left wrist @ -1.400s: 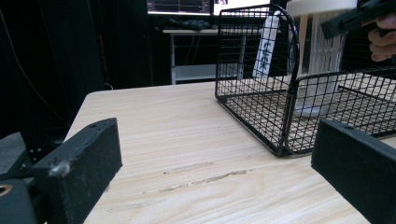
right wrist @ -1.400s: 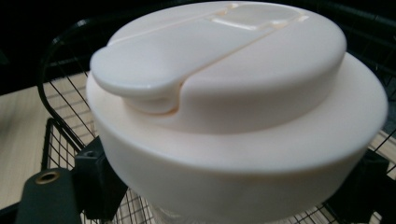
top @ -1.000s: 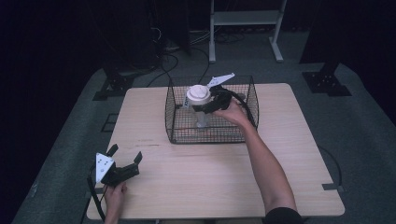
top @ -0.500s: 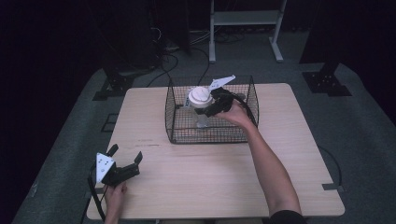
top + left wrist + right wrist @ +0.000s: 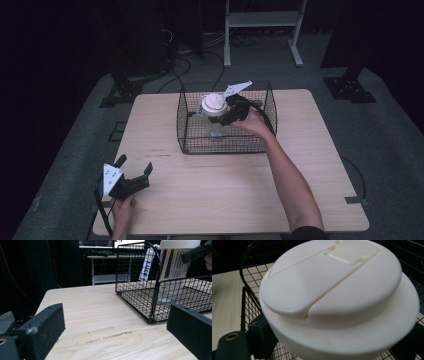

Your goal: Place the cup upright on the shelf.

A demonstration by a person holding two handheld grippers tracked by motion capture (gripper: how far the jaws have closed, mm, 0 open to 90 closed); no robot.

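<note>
My right claw (image 5: 226,111): jaws just been opening, loose either side of the white-lidded bottle (image 5: 214,106) | bottle upright in wire basket (image 5: 186,131), between my jaws | release looks underway | left claw (image 5: 135,172) apart, idle.

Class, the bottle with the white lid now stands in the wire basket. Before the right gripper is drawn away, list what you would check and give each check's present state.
1. Bottle stands upright on the basket floor: ok.
2. Bottle is inside the wire basket, not on its rim: ok.
3. Right gripper has let go: cannot tell; its jaws have just been opening, with the bottle's white lid between them, but the pads' contact is hidden.
4. Way out over the basket rim is free: ok, the top is open.
5. Left gripper out of the way: ok, open and resting at the near left of the table.
</note>
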